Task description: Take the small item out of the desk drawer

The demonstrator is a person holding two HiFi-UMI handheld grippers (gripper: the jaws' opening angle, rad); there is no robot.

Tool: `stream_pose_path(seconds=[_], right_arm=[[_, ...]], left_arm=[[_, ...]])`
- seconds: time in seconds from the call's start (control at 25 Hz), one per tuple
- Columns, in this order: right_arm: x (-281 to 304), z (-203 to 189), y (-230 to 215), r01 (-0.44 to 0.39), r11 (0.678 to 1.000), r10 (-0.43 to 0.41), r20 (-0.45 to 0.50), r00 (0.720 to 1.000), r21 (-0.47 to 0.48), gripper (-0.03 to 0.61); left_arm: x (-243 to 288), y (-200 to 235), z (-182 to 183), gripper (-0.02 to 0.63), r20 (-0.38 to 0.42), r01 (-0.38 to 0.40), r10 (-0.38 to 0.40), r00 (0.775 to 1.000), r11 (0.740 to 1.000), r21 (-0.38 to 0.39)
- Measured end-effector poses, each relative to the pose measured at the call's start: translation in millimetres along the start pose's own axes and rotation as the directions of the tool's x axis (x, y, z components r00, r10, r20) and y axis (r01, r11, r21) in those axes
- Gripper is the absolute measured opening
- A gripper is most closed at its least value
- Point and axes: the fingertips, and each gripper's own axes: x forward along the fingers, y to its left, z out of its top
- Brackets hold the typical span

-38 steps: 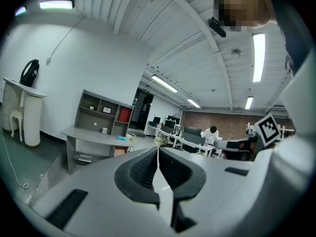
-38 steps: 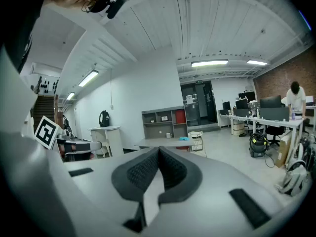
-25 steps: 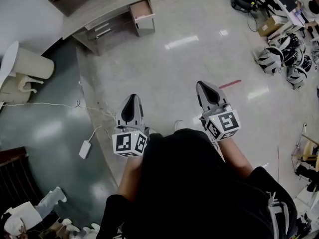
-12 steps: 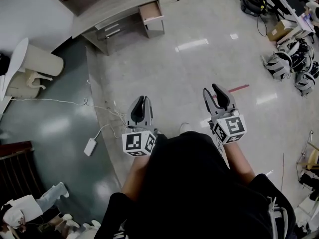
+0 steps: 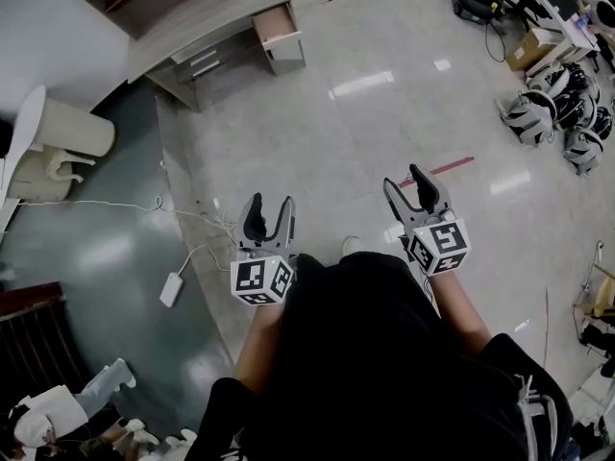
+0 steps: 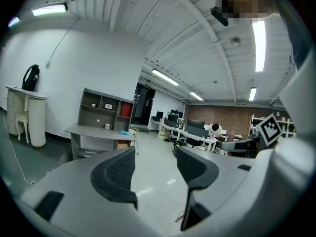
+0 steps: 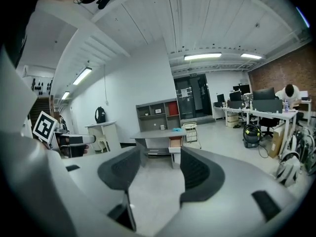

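Jaws just opened wide, both empty: left gripper (image 5: 269, 205), right gripper (image 5: 415, 182). Open drawer (image 5: 281, 25) lay well ahead, in line with right.

- The place was an open-plan office.
- A desk (image 5: 202, 22) and shelves (image 7: 157, 110) stood by the wall (image 7: 133, 78).
- Rows of monitors (image 7: 263, 94) filled long tables (image 7: 249, 111).
- Overhead ran strip lights (image 7: 202, 57).
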Motion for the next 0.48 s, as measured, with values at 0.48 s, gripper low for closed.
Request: stream_pose_path(seconds=[0.48], right_arm=[[38.9, 9.9, -16.9, -0.099, 0.993, 0.100, -0.004, 0.995, 0.063, 0.249]], left_arm=[[20.8, -8.4, -1.6, 0.241, -0.004, -0.039, 0.039, 0.999, 0.999, 0.023]])
